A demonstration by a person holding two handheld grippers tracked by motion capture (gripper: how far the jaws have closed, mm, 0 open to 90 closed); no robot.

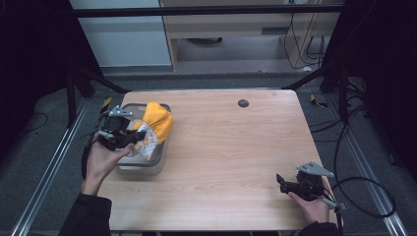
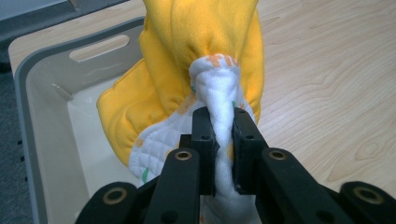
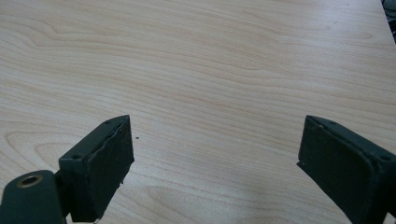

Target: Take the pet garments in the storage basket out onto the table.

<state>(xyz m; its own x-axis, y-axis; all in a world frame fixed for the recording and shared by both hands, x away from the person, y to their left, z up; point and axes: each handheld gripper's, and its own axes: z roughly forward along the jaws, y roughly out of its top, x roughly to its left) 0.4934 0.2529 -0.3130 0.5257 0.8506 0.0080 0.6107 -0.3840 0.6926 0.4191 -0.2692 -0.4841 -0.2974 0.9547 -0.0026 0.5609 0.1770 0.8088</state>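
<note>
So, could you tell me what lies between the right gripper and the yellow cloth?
Bare wooden table in the high view separates right gripper from yellow cloth.

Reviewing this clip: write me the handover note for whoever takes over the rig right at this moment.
Left gripper: shut on a bunched fold of the yellow cloth with white quilted lining, held over the grey plastic bin at the table's left side.
Right gripper: open, holding nothing, above the bare light wooden table near its right front corner.
Done: cloth gripped and partly raised; part of it drapes over the bin's rim.
Left: probably lift the cloth clear of the bin and lay it on the table; the right gripper is free to help.
</note>
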